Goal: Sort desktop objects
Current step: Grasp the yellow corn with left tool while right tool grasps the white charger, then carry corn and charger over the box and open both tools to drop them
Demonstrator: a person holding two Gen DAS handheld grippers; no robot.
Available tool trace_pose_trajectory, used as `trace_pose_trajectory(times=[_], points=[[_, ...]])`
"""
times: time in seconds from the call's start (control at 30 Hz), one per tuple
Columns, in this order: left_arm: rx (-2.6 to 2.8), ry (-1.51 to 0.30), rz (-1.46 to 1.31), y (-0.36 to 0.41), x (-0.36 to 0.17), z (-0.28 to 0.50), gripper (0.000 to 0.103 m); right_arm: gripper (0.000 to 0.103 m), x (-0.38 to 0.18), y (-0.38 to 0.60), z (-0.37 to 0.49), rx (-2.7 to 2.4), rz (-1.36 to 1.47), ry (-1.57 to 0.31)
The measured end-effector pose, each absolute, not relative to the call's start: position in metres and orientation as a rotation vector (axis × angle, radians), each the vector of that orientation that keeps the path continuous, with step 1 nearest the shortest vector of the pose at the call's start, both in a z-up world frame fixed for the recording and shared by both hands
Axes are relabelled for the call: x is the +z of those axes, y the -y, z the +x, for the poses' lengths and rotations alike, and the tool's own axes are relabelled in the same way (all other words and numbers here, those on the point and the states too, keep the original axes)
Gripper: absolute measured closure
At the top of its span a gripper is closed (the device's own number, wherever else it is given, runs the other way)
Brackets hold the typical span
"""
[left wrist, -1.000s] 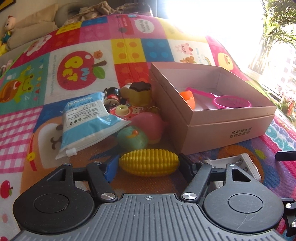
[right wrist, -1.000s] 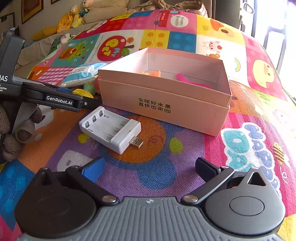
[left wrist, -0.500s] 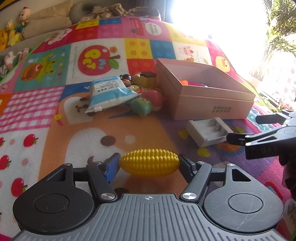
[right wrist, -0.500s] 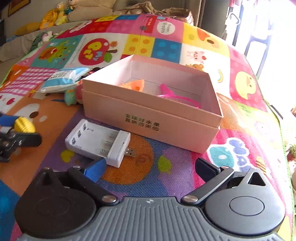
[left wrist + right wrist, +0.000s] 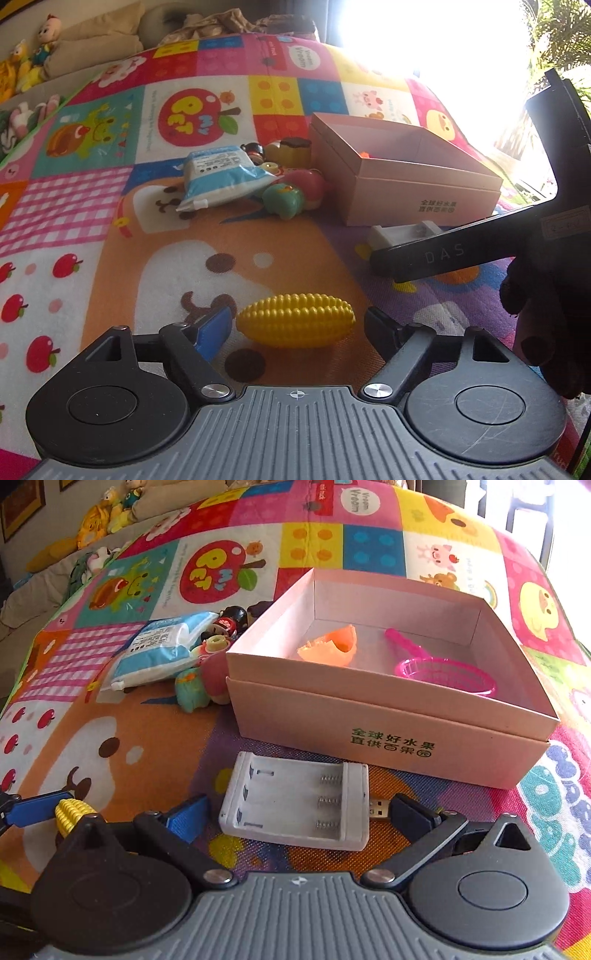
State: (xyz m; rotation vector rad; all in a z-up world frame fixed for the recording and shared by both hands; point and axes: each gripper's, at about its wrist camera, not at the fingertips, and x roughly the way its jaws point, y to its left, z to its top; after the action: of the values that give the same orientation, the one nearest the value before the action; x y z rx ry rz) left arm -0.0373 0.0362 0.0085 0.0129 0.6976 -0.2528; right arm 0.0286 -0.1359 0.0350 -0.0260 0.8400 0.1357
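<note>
A yellow toy corn (image 5: pixel 295 320) lies on the play mat between the fingers of my left gripper (image 5: pixel 300 326), which stand apart from its ends. Part of the corn also shows in the right wrist view (image 5: pixel 72 814). My right gripper (image 5: pixel 297 814) is open around a white battery charger (image 5: pixel 295 803) that lies flat on the mat, its USB plug by the right finger. The charger shows partly hidden in the left wrist view (image 5: pixel 404 232). Behind it stands the open pink box (image 5: pixel 391 734), holding an orange toy (image 5: pixel 330 646) and a pink scoop (image 5: pixel 443 672).
Left of the box lie a blue and white wipes pack (image 5: pixel 221 177), a green toy (image 5: pixel 282 197), a pink toy (image 5: pixel 310 182), a pudding toy (image 5: pixel 293 149) and small figures (image 5: pixel 227 622). The right gripper's body and gloved hand (image 5: pixel 535 258) fill the right of the left view.
My left gripper carried the corn back from the toy pile, lowered it to the mat and opened off it. My right gripper moved forward so its open fingers flank the charger.
</note>
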Motion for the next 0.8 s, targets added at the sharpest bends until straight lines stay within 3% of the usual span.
trace_pose_trajectory(times=[0.03,0.13,0.17,0.33,0.6,0.8], points=[[-0.250,-0.698,0.016,-0.036,0.009,-0.037,0.019,0.010,0.036,0.136,0.028,0.141,-0.036,-0.839],[-0.233,-0.699,0.046,-0.032,0.008,-0.037,0.024,0.011,0.041,0.141,0.021,0.174,-0.034,-0.847],[-0.228,-0.697,0.059,-0.030,0.008,-0.038,0.031,0.011,0.042,0.144,0.018,0.182,-0.033,-0.849],[-0.251,-0.672,0.107,-0.018,0.024,-0.044,0.030,0.011,0.065,0.171,-0.020,0.254,-0.069,-0.819],[-0.332,-0.397,0.197,0.037,0.118,-0.029,0.030,0.011,0.191,0.222,-0.073,0.210,-0.117,-0.418],[-0.353,-0.396,0.186,0.080,0.121,0.035,0.030,0.011,0.241,0.250,-0.030,0.167,-0.037,-0.310]])
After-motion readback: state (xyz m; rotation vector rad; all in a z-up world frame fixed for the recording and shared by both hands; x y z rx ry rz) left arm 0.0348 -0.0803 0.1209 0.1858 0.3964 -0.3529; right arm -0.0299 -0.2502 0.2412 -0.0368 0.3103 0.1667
